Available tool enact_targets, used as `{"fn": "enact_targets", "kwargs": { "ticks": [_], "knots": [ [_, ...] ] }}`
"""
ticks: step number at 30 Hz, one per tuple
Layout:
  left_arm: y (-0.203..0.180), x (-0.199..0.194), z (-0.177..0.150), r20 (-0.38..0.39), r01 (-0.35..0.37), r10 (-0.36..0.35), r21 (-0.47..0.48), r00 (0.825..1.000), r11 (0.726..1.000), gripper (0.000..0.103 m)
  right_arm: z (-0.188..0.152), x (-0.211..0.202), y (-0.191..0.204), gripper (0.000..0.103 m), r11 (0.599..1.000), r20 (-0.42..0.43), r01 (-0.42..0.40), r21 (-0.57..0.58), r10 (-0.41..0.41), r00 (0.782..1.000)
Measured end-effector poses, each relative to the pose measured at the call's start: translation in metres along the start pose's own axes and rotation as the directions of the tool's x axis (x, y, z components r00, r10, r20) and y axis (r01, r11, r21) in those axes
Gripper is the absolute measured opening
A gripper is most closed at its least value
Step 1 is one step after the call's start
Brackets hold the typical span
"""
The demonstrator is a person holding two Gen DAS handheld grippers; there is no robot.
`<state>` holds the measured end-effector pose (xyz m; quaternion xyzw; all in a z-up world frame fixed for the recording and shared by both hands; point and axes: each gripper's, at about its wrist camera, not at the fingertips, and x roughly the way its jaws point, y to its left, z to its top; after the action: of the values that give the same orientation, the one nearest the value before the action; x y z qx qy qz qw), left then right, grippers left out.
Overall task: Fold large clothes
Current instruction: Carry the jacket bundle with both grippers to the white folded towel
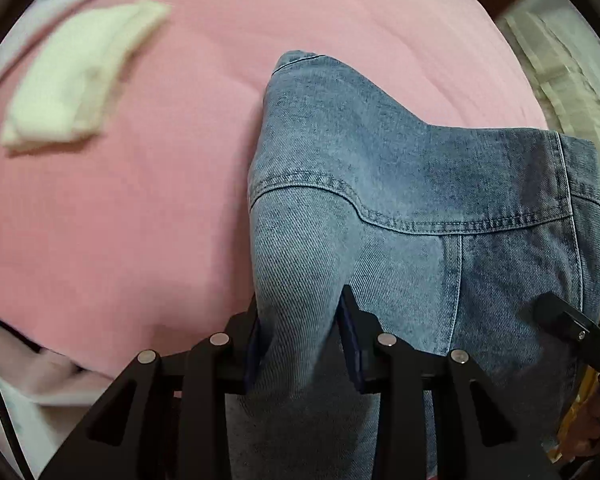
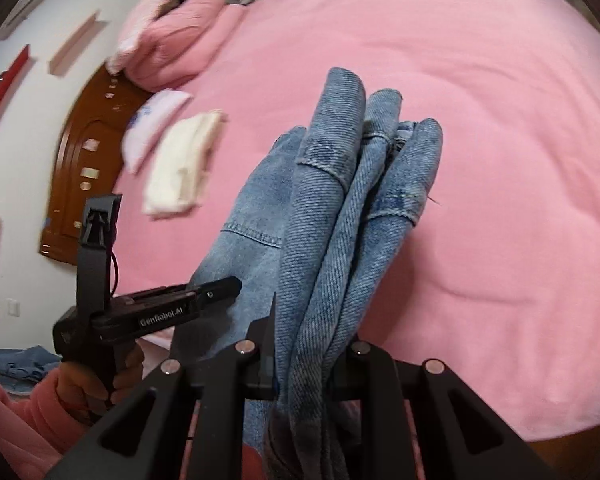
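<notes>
The left tongs (image 1: 300, 336) pinch a thick fold of the blue denim garment (image 1: 400, 208), their dark pads pressing it from both sides near the bottom of the left wrist view; the jaws have drawn in over the cloth between them. From that grip the denim spreads upward and to the right, showing a stitched yoke seam and a vertical seam, and it hangs raised above the bed rather than lying flat on it. The right tongs (image 2: 308, 352) are clenched on a bunch of the same garment, several rolled denim folds (image 2: 360, 200) rising out of the narrow gap between the fingers. In the right wrist view the left tool sits just to the left, gripped by a hand (image 2: 96, 384) in a pink sleeve (image 2: 16, 420), with the denim stretched between the two tools. Beneath everything lies the pink bed cover (image 2: 480, 140). Well apart from the denim, a folded cream cloth (image 1: 80, 76) rests on the cover, with a pale lilac item (image 1: 40, 12) beside it. Pink pillows (image 2: 172, 40) sit against a brown wooden headboard (image 2: 84, 160), and some blue cloth (image 2: 16, 364) lies at the lower left edge.
</notes>
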<state>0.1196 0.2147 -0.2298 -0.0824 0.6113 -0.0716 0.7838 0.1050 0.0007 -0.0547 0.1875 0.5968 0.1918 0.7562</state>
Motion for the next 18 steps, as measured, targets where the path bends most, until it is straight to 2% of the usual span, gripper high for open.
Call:
{"fn": "enact_targets", "kwargs": {
  "ticks": [2, 5, 7, 10, 11, 14, 18],
  "knots": [
    [0.029, -0.019, 0.015, 0.036, -0.037, 0.037, -0.016, 0.999, 0.999, 0.031, 0.018, 0.021, 0.031, 0.015, 0.999, 0.013, -0.04, -0.025, 0.041, 0.999],
    [0.051, -0.037, 0.016, 0.088, -0.071, 0.075, -0.048, 0.993, 0.996, 0.031, 0.041, 0.05, 0.077, 0.014, 0.992, 0.04, -0.112, -0.065, 0.115, 0.993],
    [0.074, -0.051, 0.022, 0.133, -0.104, 0.115, -0.081, 0.985, 0.991, 0.031, 0.058, 0.07, 0.105, 0.015, 0.983, 0.051, -0.155, -0.099, 0.16, 0.986],
    [0.087, -0.06, 0.03, 0.181, -0.144, 0.163, -0.116, 0.97, 0.983, 0.031, 0.087, 0.101, 0.15, 0.014, 0.967, 0.058, -0.199, -0.16, 0.211, 0.976],
    [0.088, -0.06, 0.036, 0.196, -0.148, 0.174, -0.137, 0.965, 0.979, 0.031, 0.097, 0.111, 0.164, 0.014, 0.96, 0.058, -0.225, -0.168, 0.238, 0.97],
    [0.133, -0.079, 0.063, 0.235, -0.144, 0.188, -0.193, 0.954, 0.971, 0.031, 0.131, 0.138, 0.197, 0.014, 0.936, 0.068, -0.3, -0.187, 0.317, 0.946],
    [0.167, -0.098, 0.108, 0.308, -0.198, 0.259, -0.218, 0.916, 0.956, 0.031, 0.17, 0.171, 0.231, 0.015, 0.9, 0.096, -0.391, -0.194, 0.414, 0.905]
  ]
}}
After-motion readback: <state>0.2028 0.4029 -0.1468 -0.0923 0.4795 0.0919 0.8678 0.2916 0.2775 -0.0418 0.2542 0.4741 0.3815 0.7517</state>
